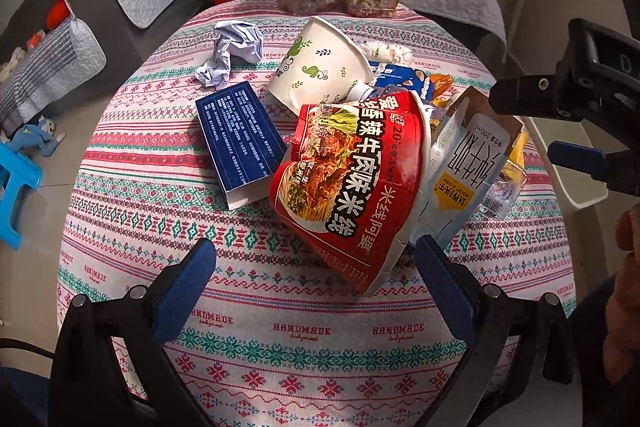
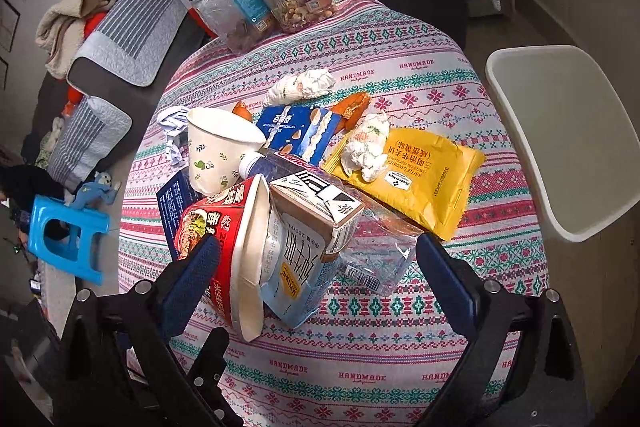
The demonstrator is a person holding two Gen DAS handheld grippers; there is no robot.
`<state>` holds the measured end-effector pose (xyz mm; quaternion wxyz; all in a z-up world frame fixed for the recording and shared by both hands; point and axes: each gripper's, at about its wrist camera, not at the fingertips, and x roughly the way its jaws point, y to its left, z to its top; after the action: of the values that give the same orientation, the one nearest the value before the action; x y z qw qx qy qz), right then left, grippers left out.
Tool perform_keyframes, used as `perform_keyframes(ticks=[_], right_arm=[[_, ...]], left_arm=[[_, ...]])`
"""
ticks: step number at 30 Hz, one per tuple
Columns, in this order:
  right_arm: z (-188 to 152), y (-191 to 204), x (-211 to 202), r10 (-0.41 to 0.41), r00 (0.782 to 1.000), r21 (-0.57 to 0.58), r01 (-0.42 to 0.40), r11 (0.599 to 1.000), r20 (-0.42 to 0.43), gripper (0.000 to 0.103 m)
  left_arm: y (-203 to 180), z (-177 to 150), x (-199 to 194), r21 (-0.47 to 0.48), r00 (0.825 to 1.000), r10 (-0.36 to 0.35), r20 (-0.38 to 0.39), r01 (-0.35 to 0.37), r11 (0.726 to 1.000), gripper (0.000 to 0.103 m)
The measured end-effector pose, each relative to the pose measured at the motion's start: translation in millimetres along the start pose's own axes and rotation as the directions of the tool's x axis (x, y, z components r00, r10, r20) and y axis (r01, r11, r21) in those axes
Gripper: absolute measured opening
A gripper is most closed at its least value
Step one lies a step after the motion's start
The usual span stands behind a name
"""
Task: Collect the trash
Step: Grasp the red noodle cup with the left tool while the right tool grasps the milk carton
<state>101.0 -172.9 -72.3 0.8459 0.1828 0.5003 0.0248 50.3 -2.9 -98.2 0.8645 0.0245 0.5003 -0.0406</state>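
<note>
Both hand-held grippers, left (image 1: 316, 267) and right (image 2: 318, 267), gape wide around the noodle cup (image 1: 352, 187) and milk carton (image 2: 304, 255), likely the first pick; bin (image 2: 560, 131) waits beside the bench (image 2: 400, 327).

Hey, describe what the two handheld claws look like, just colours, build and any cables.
Both match: the left claw and the right claw each have two flat blue fingers with a textured face, mounted on black angular linkage arms joined by round silver pins. A thin black cable trails off at the left edge of the left wrist view. No sleeve is clearly visible.
</note>
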Motion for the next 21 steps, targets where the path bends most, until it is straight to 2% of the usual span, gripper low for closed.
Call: perform_keyframes(ticks=[2, 4, 8, 10, 11, 12, 13, 16, 21], right_arm=[[0.8, -0.7, 2.8, 0.021, 1.000, 0.012, -0.021, 1.000, -0.006, 0.089], [0.7, 4.6, 9.5, 0.012, 1.000, -0.013, -0.013, 1.000, -0.022, 0.079], [3.8, 4.4, 27.6, -0.004, 0.998, -0.015, 0.004, 1.000, -0.062, 0.065], [5.1, 2.1, 30.9, -0.013, 0.998, -0.003, 0.013, 1.000, -0.063, 0.058], [5.6, 2.3, 30.3, -0.019, 0.998, -0.007, 0.019, 1.000, -0.056, 0.053], [5.3, 2.6, 30.6, -0.014, 0.998, -0.010, 0.013, 1.000, -0.056, 0.044], [4.3, 2.3, 30.5, 0.008, 0.998, -0.006, -0.008, 1.000, -0.061, 0.041], [1.1, 5.5, 22.7, 0.031, 0.999, -0.020, -0.032, 0.999, -0.039, 0.033], [-1.6, 8.4, 7.2, 0.066, 0.998, -0.034, -0.066, 0.997, -0.002, 0.032]], left_arm=[[-0.3, 1.3, 3.8, -0.001, 1.000, -0.014, 0.001, 0.014, 1.000, 0.094], [-3.8, 2.4, 9.4, 0.006, 1.000, -0.020, -0.008, 0.020, 1.000, 0.083], [-9.4, 1.2, 18.2, 0.016, 0.998, -0.047, -0.030, 0.047, 0.999, 0.069], [-12.0, 1.0, 19.9, 0.032, 0.998, -0.050, -0.034, 0.051, 0.998, 0.054], [-12.3, 0.8, 20.3, 0.033, 0.997, -0.065, -0.036, 0.066, 0.997, 0.037], [-11.6, 0.7, 19.7, 0.026, 0.995, -0.088, -0.040, 0.089, 0.996, 0.015], [-10.2, 0.5, 18.5, 0.015, 0.994, -0.099, -0.040, 0.100, 0.995, 0.006], [-4.9, 0.8, 10.0, -0.012, 0.993, -0.120, -0.018, 0.120, 0.993, 0.000], [7.7, 1.9, -4.0, -0.071, 0.988, -0.151, 0.021, 0.152, 0.986, 0.000]])
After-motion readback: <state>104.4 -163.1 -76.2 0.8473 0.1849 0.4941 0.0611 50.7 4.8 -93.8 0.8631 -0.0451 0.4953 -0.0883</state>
